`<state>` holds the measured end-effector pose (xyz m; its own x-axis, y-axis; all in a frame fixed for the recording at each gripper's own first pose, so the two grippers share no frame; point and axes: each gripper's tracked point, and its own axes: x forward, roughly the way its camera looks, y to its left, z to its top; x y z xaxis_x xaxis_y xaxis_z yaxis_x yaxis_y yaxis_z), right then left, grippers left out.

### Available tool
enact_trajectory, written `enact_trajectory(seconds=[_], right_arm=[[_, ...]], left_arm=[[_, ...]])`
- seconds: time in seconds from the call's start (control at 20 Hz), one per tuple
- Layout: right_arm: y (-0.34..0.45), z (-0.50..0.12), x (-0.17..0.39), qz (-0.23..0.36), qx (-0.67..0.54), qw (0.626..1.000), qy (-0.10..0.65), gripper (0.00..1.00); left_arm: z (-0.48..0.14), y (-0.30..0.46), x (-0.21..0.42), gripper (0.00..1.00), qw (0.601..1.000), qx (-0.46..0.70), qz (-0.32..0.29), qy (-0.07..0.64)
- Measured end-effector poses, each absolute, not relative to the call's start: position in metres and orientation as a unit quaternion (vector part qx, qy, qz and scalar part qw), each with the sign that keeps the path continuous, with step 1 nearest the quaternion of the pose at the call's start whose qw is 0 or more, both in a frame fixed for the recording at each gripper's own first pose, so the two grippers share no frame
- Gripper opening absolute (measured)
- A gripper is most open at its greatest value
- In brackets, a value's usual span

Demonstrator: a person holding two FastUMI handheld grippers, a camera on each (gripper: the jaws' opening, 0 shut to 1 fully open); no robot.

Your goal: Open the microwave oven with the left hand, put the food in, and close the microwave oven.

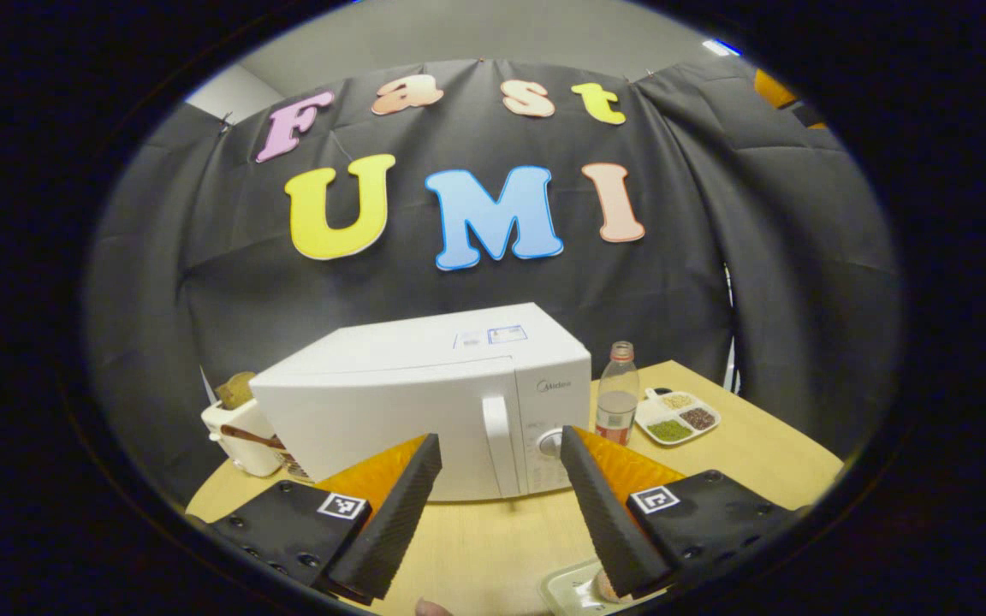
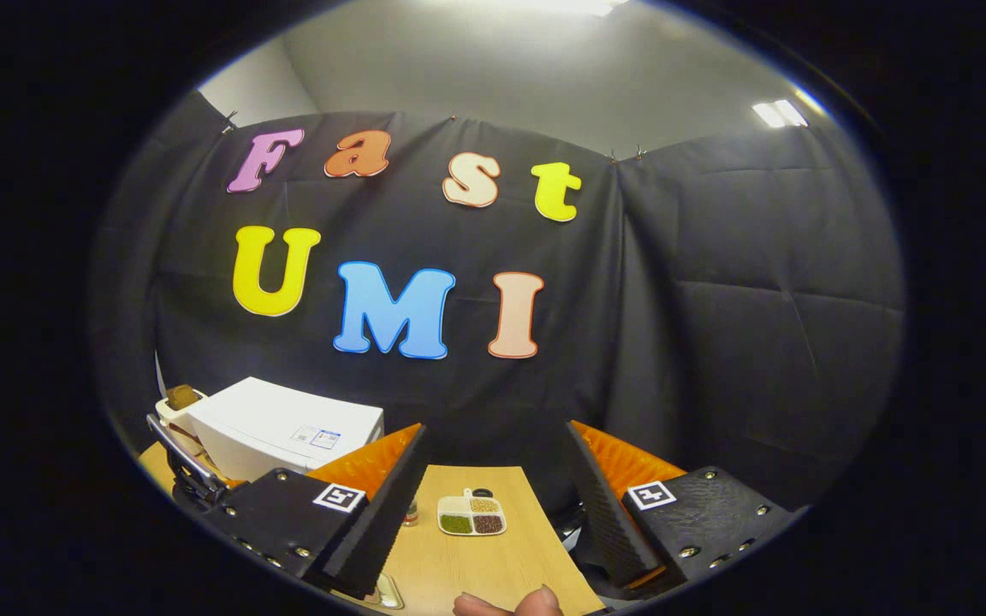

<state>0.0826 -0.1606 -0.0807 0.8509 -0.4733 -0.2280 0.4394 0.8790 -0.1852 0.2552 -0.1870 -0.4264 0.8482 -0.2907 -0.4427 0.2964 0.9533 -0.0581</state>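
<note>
1. Step in hand, as I read it: the very start. The microwave (image 1: pixel 424 402) sits shut on the surface (image 1: pixel 493 539), door flush, nothing pulled yet.
2. My left claw (image 1: pixel 500 479) is spread wide w/ nothing between its fingers. It hangs in front of the oven, short of it, w/ the vertical door handle (image 1: pixel 497 445) showing in the gap.
3. My right claw (image 2: pixel 493 479) is also wide open and empty, aimed past the oven's right side toward the booth wall. A divided snack dish (image 2: pixel 472 516) shows between its fingers, further off on the surface.
4. Food: I think it's the roundish item on a pale tray (image 1: pixel 574 590) at the bottom edge of the left gripper view, just under my left claw's right finger. Mostly cut off, so can't say what it is.
5. Next move, my guess: push the left claw fwd, straddle the handle, close on it, then swing the door outward. Needs a square line-up, since the handle is slim.
6. Hard to make out:
   - oven's hinge side and interior, hidden behind the closed door;
   - control dial, partly behind a finger;
   - a bottle (image 1: pixel 617 393) right of the oven, contents unclear;
   - toaster-like thing (image 1: pixel 240 428) left of it, partly behind the oven.
</note>
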Motion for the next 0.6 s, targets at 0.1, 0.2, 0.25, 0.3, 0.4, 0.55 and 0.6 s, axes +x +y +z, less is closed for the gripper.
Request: enact_trajectory(seconds=[0.1, 0.2, 0.25, 0.3, 0.4, 0.55, 0.6], right_arm=[[-0.166, -0.087, 0.085, -0.25, -0.074, 0.954, 0.148, 0.95], [-0.168, -0.091, 0.088, -0.258, -0.078, 0.95, 0.157, 0.96], [-0.17, -0.094, 0.089, -0.261, -0.08, 0.948, 0.161, 0.96], [-0.171, -0.098, 0.089, -0.264, -0.082, 0.946, 0.167, 0.96], [-0.173, -0.105, 0.089, -0.27, -0.081, 0.943, 0.176, 0.96], [-0.171, -0.112, 0.088, -0.271, -0.078, 0.941, 0.187, 0.96], [-0.171, -0.114, 0.088, -0.272, -0.078, 0.94, 0.189, 0.96]], left_arm=[[-0.451, -0.192, 0.27, 0.97, 0.956, -0.007, -0.153, 0.249], [-0.474, -0.197, 0.281, 0.93, 0.952, -0.016, -0.154, 0.264], [-0.485, -0.199, 0.285, 0.93, 0.95, -0.017, -0.154, 0.271], [-0.495, -0.202, 0.29, 0.93, 0.948, -0.018, -0.156, 0.278], [-0.515, -0.21, 0.298, 0.93, 0.942, -0.02, -0.166, 0.29], [-0.528, -0.221, 0.308, 0.71, 0.939, -0.02, -0.176, 0.294], [-0.528, -0.218, 0.313, 0.75, 0.942, -0.008, -0.169, 0.291]])
